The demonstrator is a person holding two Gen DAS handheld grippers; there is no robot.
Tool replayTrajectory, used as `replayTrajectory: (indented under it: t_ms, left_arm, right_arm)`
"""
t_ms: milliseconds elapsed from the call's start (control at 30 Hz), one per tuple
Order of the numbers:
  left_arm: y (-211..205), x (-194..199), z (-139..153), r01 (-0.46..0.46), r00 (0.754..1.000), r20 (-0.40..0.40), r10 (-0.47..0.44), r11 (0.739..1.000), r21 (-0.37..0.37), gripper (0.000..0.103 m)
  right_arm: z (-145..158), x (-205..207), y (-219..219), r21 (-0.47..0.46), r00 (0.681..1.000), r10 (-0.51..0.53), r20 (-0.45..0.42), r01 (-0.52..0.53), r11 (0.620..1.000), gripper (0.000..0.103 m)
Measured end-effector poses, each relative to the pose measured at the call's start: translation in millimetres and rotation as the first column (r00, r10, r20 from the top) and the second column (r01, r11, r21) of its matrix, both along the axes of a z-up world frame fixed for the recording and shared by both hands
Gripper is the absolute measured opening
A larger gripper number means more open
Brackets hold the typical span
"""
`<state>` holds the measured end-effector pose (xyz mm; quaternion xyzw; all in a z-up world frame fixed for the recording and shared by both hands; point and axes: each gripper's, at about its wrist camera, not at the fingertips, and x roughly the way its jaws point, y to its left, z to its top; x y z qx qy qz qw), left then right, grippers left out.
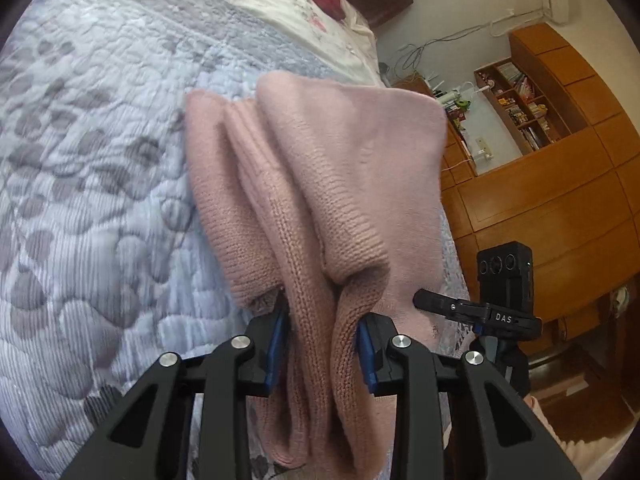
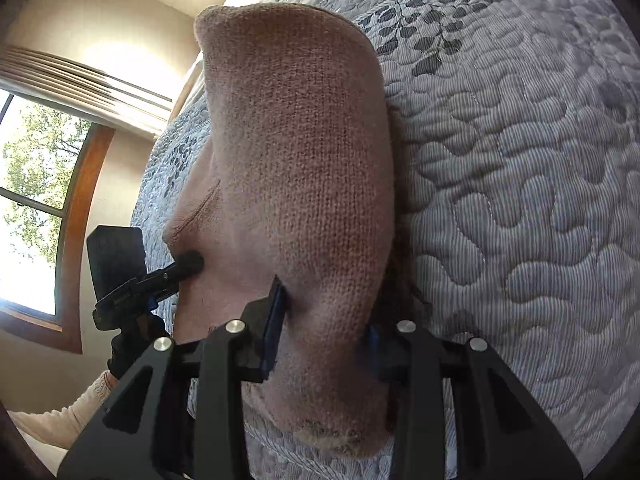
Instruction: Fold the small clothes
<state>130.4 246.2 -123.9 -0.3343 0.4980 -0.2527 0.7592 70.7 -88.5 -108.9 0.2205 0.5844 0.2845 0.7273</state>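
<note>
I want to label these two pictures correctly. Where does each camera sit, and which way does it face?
Left wrist: on the left gripper, facing along its fingers over the quilt toward wooden cabinets; right gripper shows.
Right wrist: on the right gripper, facing toward a window; left gripper and a sleeve show.
Shared: pink knit, held by both.

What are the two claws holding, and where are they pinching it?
Both hold one pink knitted garment above the quilt. The left claw pinches bunched folds at one edge; the right claw pinches another bunched edge.
</note>
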Motion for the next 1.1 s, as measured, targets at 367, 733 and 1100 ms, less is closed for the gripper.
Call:
replayTrajectory:
  t_ms: [367, 733, 1100]
  left_arm:
    - [31.7, -8.3, 54.9, -0.141, 0.985, 0.097, 0.142, 0.99, -0.023, 0.046]
    - [15.5, 93.5, 37.1, -0.08, 0.997, 0.002, 0.08, 0.993, 0.092, 0.048]
    - [37.8, 56.0, 38.7, -0.167, 0.986, 0.039, 0.164, 0.982, 0.09, 0.01]
  right_arm:
    - [20.6, -13.6, -6.0, -0.058, 0.999, -0.005, 0.053, 0.008, 0.998, 0.054]
    - [17.0, 2.6, 5.9, -0.057, 0.999, -0.014, 0.038, 0.016, 0.998, 0.055]
    - [15.9, 7.1, 32.1, -0.073, 0.998, 0.015, 0.056, -0.011, 0.997, 0.056]
